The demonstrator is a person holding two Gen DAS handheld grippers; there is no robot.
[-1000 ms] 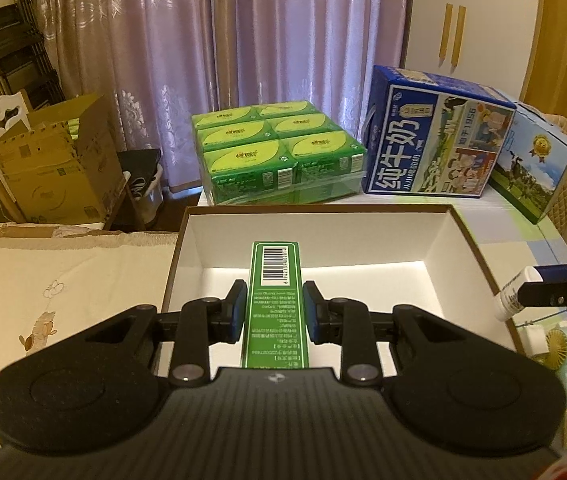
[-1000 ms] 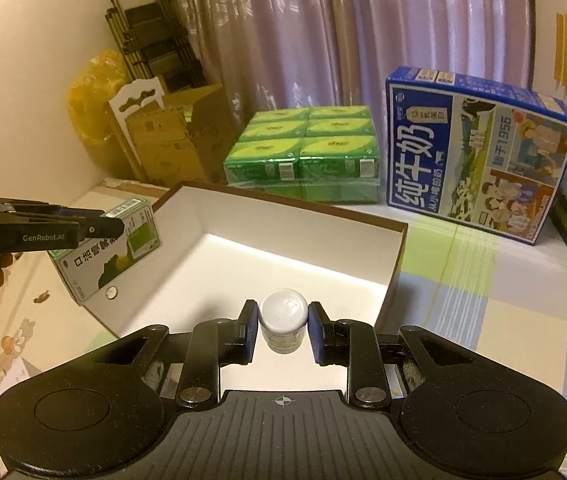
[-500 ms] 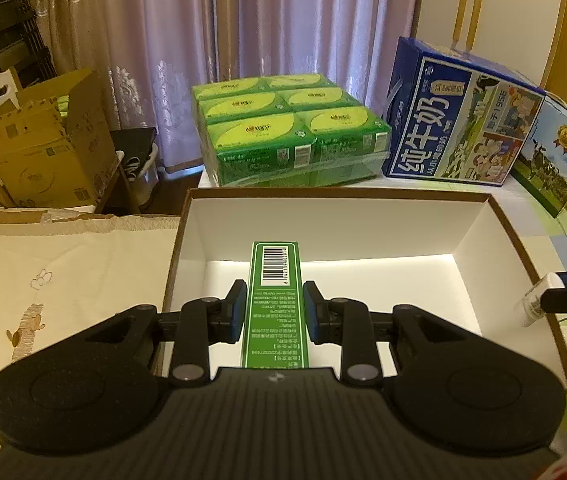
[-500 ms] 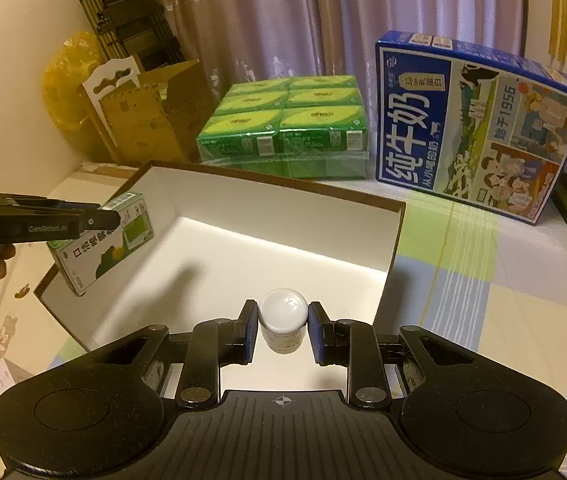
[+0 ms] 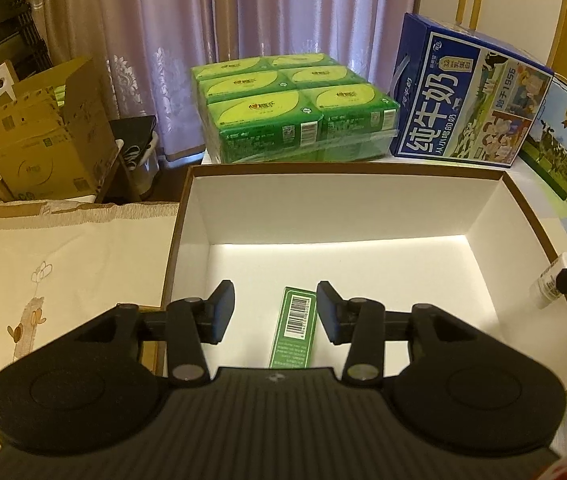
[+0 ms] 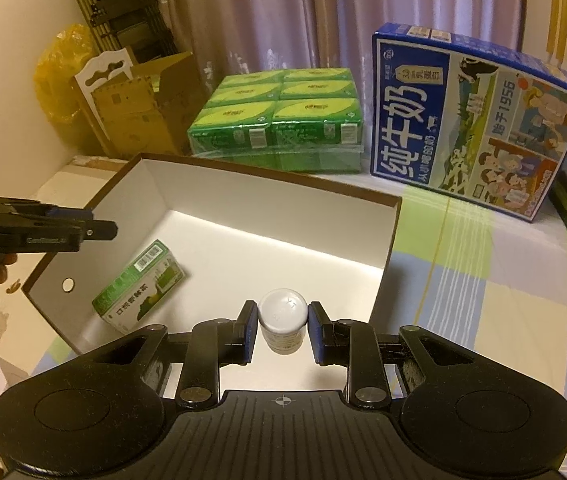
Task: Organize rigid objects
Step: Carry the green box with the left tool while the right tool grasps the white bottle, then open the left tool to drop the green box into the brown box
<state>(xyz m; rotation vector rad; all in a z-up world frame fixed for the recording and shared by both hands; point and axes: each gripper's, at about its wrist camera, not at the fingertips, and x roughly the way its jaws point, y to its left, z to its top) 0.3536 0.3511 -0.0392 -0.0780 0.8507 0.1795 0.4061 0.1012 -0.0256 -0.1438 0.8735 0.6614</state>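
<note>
Since half a second ago our left gripper (image 5: 276, 312) has let go; its jaws now stand wide and the green carton (image 6: 138, 286) lies flat on the floor of the white box (image 5: 323, 204), near the left wall, so we judge it placed there to leave room beside it; our right gripper (image 6: 279, 330) holds the white bottle (image 6: 282, 320) upright between narrow jaws, above the box's near right corner, seemingly lined up to set it down clear of the carton.
</note>
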